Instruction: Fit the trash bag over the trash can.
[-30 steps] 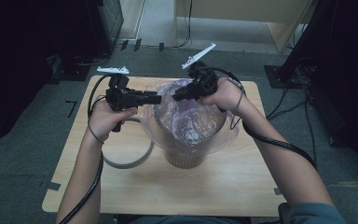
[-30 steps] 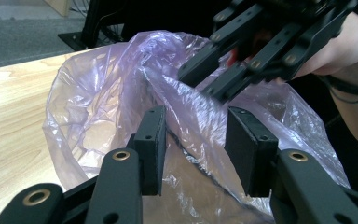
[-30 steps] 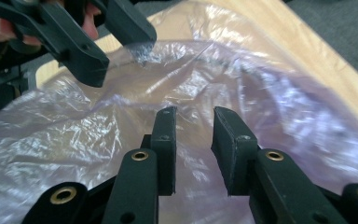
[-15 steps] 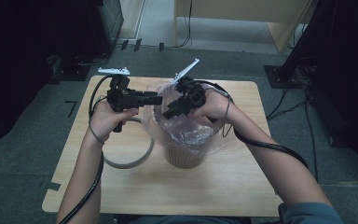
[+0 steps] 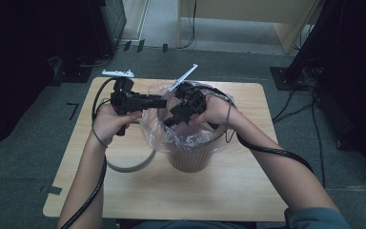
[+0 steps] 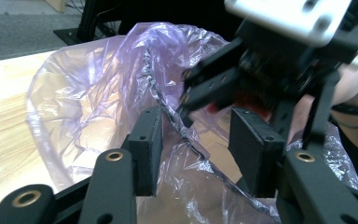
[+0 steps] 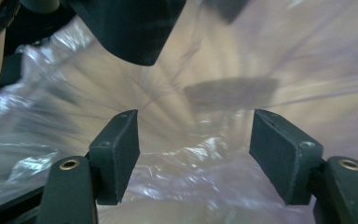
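Observation:
A brown bin (image 5: 190,160) stands mid-table, lined with a clear purplish plastic bag (image 5: 155,129). My left gripper (image 5: 164,101) reaches in from the left at the bag's rim. In the left gripper view its jaws (image 6: 196,154) stand apart with the crinkled bag edge (image 6: 168,112) running loosely between them; they have just been closing a little. My right gripper (image 5: 170,121) tilts down into the bag's mouth, close to the left one, and appears across the left gripper view (image 6: 186,93). Its jaws (image 7: 196,149) have just been opening, with only bag film (image 7: 205,93) ahead of them.
A grey ring (image 5: 128,167) lies on the wooden table (image 5: 248,191) left of the bin. Cables trail from both grippers over the table's edges. Dark equipment stands on the floor at the left and right, and a wooden cabinet (image 5: 248,9) at the back.
The right gripper came down and leftward from above the bag's rim into its mouth, and its jaws opened. The left gripper stayed at the rim.

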`<state>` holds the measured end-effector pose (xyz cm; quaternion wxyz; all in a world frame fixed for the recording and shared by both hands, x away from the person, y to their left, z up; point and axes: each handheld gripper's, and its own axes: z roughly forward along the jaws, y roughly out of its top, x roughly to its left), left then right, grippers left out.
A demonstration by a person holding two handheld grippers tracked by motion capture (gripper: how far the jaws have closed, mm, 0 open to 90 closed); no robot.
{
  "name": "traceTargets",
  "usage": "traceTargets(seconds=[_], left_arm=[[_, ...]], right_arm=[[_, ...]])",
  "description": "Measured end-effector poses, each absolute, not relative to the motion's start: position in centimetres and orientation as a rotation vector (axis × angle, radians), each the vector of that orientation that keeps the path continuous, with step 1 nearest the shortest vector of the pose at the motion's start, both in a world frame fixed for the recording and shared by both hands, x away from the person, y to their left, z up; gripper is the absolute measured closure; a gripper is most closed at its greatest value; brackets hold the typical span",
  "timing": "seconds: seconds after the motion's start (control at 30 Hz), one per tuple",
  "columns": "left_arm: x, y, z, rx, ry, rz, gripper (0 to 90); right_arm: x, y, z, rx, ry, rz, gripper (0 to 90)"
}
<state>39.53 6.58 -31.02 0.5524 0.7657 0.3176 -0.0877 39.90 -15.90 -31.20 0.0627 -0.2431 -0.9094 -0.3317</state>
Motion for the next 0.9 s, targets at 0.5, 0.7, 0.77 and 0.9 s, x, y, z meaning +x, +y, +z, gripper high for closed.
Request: traceTargets(seconds=[0.5,0.7,0.77,0.9], left_arm=[[39.4,7.1,-30.4,1.781,0.777,-0.157,60.3],[39.2,6.8,-30.4,1.796,0.767,-0.167,60.5],[39.2,6.7,-30.4,1.8,0.766,-0.167,60.5],[39.2,6.6,-30.5,1.804,0.769,-0.171,60.0]], right_arm=[[41.0,-19.8,-27.9,-0.794,-2.755,-1.151,70.4],[39.2,-17.7,-28.9,-0.612,-2.76,-1.061,74.2],[38.9,-17.4,-29.2,-0.591,-2.762,-1.04,74.2],[38.5,-16.3,-30.4,-0.579,-2.749,-0.973,69.5]])
